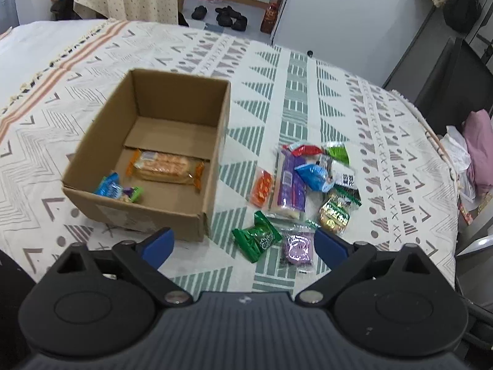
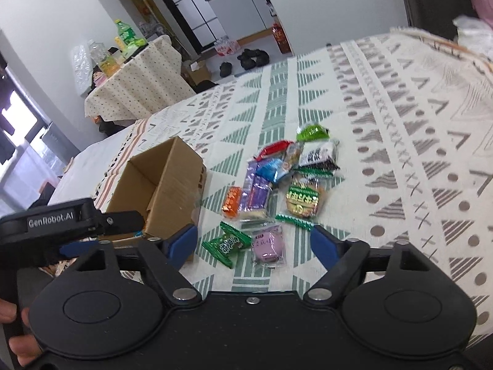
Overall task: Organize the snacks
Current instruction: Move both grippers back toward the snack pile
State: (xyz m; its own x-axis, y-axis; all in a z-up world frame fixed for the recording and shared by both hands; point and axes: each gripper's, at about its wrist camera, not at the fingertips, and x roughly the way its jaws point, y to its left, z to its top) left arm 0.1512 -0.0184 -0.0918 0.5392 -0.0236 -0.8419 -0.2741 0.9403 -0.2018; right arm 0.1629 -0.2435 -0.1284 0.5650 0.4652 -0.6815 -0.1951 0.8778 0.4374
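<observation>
An open cardboard box (image 1: 101, 151) (image 2: 172, 182) stands on the patterned cloth. It holds an orange biscuit pack (image 1: 165, 168) and small blue and green candies (image 1: 118, 189). Several loose snacks lie to its right: a green candy (image 1: 257, 240) (image 2: 228, 243), a purple pack (image 1: 297, 248) (image 2: 268, 245), a long purple bar (image 1: 288, 182), an orange pack (image 1: 262, 186) and a gold-green cookie pack (image 1: 336, 212) (image 2: 303, 200). My left gripper (image 1: 240, 243) is open and empty, above the near snacks. My right gripper (image 2: 254, 243) is open and empty over the green candy and purple pack.
The left gripper's body (image 2: 61, 219) shows at the left of the right wrist view, by the box's near corner. The cloth-covered table (image 1: 369, 117) ends at the right, where pink cloth (image 1: 480, 151) lies. Shoes (image 1: 228, 15) and another covered table (image 2: 132, 86) stand beyond.
</observation>
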